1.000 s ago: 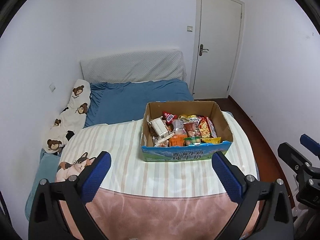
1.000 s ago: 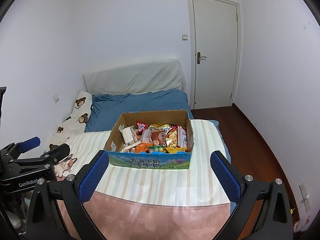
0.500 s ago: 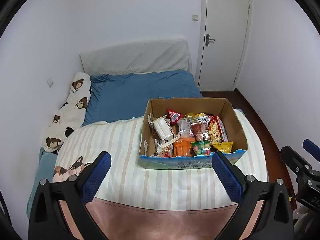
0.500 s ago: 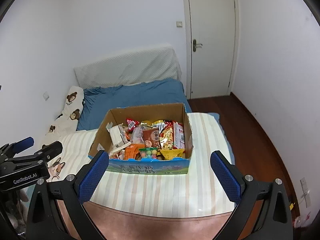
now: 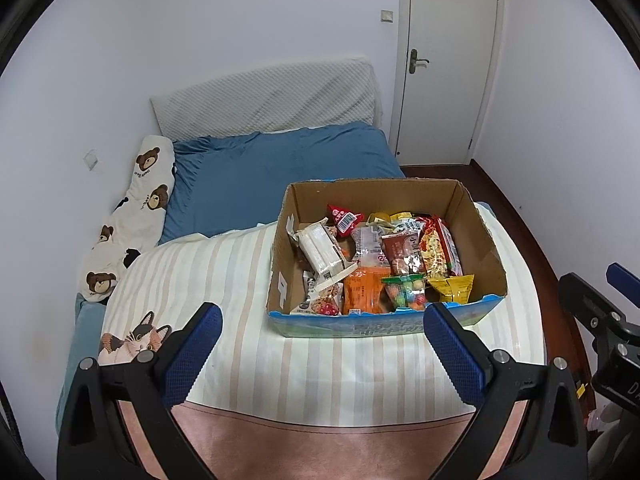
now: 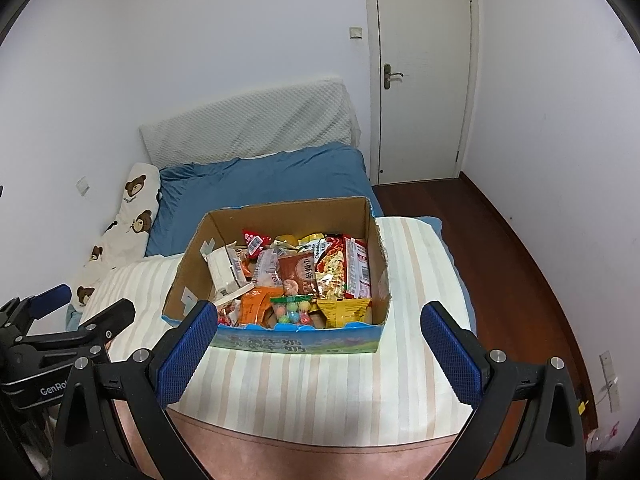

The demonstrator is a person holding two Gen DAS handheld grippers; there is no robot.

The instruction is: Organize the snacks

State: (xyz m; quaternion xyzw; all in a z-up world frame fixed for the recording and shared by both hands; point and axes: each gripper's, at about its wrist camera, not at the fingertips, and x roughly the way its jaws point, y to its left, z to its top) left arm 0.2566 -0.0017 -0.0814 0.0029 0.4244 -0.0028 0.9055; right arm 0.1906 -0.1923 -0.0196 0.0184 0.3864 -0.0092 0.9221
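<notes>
At the far left a long bear-print pillow point(image 5: 132, 216) lies along the wall, well clear of the work, with a cat picture point(image 5: 134, 340) on the blanket corner below it. The left gripper point(image 5: 320, 354) hangs above the near end of the striped blanket point(image 5: 224, 280) with its blue fingers spread wide and nothing between them; it looks placed there to give a full view down into the box before a pick is chosen. Moving right, the cardboard box point(image 5: 280, 264) sits on the blanket toward the bed's right side, open-topped, and the snacks point(image 5: 380, 264) are all inside it in a loose heap: a white packet point(image 5: 320, 248) leaning against the left wall, a red triangular packet point(image 5: 344, 216) at the back, an orange packet point(image 5: 364, 288) and a clear bag of coloured candy balls point(image 5: 404, 290) at the front, a yellow packet point(image 5: 452, 286) in the front right corner. The right gripper point(image 6: 320, 350) is likewise wide and empty, held just short of the box's front wall, with the other tool visible at its left edge. The overlapping packets probably make any single one awkward to pinch, and the box walls stand between the fingers and the lower items. Further right lie bare wooden floor point(image 6: 500, 240) and a closed white door point(image 6: 420, 72), neither in the way.
</notes>
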